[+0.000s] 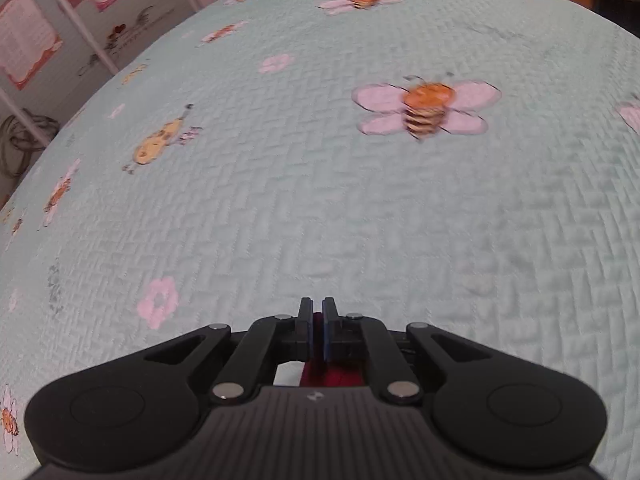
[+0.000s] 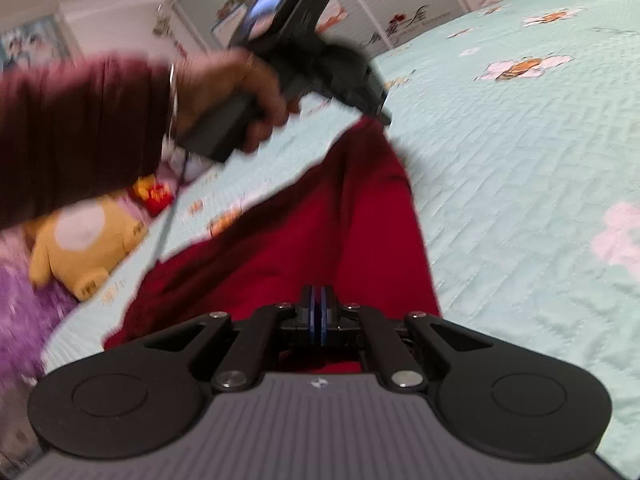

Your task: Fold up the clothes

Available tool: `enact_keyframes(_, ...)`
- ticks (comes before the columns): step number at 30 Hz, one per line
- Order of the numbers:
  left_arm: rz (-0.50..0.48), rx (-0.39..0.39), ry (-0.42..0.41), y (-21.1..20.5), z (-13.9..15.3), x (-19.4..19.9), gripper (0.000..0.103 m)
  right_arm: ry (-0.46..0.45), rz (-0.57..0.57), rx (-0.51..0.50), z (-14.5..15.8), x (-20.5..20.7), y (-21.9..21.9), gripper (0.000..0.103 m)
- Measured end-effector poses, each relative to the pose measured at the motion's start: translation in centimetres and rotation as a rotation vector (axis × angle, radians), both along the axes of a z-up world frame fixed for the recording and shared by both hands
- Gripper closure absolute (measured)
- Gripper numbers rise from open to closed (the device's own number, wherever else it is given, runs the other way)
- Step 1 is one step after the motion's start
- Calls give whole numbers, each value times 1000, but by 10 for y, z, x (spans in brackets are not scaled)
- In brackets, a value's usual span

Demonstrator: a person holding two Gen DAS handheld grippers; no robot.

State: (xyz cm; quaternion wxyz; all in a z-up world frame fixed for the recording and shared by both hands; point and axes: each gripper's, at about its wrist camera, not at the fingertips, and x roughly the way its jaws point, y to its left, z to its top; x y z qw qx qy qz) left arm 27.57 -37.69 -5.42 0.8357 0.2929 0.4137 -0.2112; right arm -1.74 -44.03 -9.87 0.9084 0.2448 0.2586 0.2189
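A red garment [image 2: 340, 216] is stretched above a pale green quilted bed [image 2: 520, 168], pinched at its far corner by the left hand-held gripper [image 2: 380, 114] and at its near edge by the right hand-held gripper [image 2: 319, 312]. A yellow plush toy [image 2: 80, 248] lies beside it.

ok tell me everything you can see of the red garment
The red garment is a plain, deep red soft cloth, maybe knit, lifted off the pale green bedspread and stretched between two grips. The left gripper pinches its far corner; the right gripper is shut on the near edge. It sags and creases between them. The left wrist view shows only a sliver.
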Motion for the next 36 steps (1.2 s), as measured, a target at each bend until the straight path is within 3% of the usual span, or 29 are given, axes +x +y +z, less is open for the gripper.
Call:
enact_keyframes(1,-7,5,-6,0,-4,-1,98,-68,-47,5,8,-9,-9,90)
enact_keyframes(3,0,-11,-11,3,-4,-4,98,-110,-145,1,16,-18,-29,63)
enact_keyframes(4,5,-20,-13,4,-3,-5,98,-75,-174,15,15,-17,-39,44)
enact_keyframes(5,8,-27,-17,5,-1,-5,98,1,-168,44,7,-10,-46,42)
enact_keyframes(7,13,-38,-26,7,2,-6,98,155,-111,125,-12,5,-54,42)
enact_keyframes(8,17,-44,-30,8,4,-7,98,176,-84,159,-17,8,-55,42)
enact_keyframes(12,28,-88,-40,16,13,-11,98,176,4,110,-17,8,-50,42)
enact_keyframes(19,53,-203,-55,39,27,-20,98,219,148,140,-22,28,-34,43)
enact_keyframes(21,69,-231,-66,46,31,-24,98,234,151,167,-25,32,-37,52)
enact_keyframes(22,87,-235,-77,48,31,-23,98,254,144,192,-29,35,-41,75)
enact_keyframes(23,107,-238,-89,50,31,-21,98,288,140,235,-35,37,-46,88)
enact_keyframes(26,166,-245,-125,55,30,-15,98,325,117,318,-40,27,-53,92)
enact_keyframes(28,187,-239,-105,50,19,-5,98,342,77,341,-41,13,-51,93)
enact_keyframes(31,129,-191,-86,27,1,-2,98,342,44,324,-43,2,-47,94)
enact_keyframes(35,122,-214,-6,14,-7,9,97,349,42,359,-45,5,-49,94)
enact_keyframes(36,118,-210,15,12,-10,11,93,351,44,369,-46,5,-49,94)
